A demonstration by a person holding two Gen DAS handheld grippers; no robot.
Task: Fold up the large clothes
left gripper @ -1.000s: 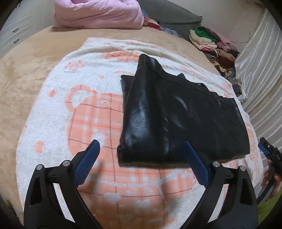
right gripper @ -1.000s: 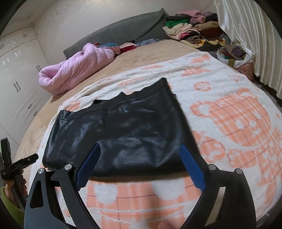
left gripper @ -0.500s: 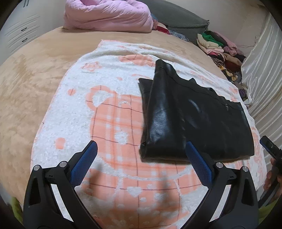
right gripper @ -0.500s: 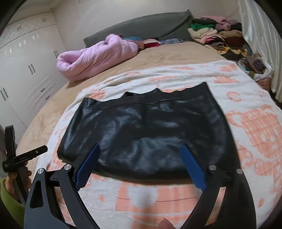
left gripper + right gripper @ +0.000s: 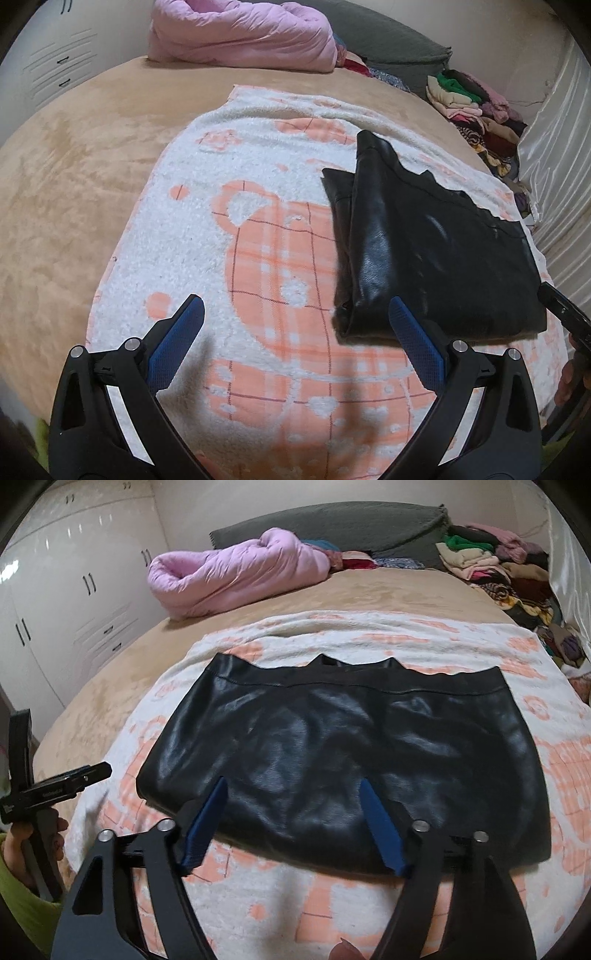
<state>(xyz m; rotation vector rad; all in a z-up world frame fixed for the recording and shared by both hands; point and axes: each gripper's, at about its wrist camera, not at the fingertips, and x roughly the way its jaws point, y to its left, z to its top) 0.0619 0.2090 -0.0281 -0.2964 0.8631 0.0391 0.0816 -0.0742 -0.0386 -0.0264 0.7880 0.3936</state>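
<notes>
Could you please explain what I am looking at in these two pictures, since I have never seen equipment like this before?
There is no robot here: a person holds a two-finger clamp in each hand, and each clamp carries a wide-angle camera looking forward along its fingers. That is why the room looks bulged.

One picture comes from the left gripper, the other from the right gripper. The black arms with blue pads at the bottom of each picture are the jaws. Both stand open and hold nothing.

Each camera also catches the other clamp at the picture's edge.

On the bed lies a white and orange towel, and on it a folded black garment, shiny like leather. The right gripper points at its near edge; the left points at the towel beside it. Further back are a pink quilt and a pile of clothes.
</notes>
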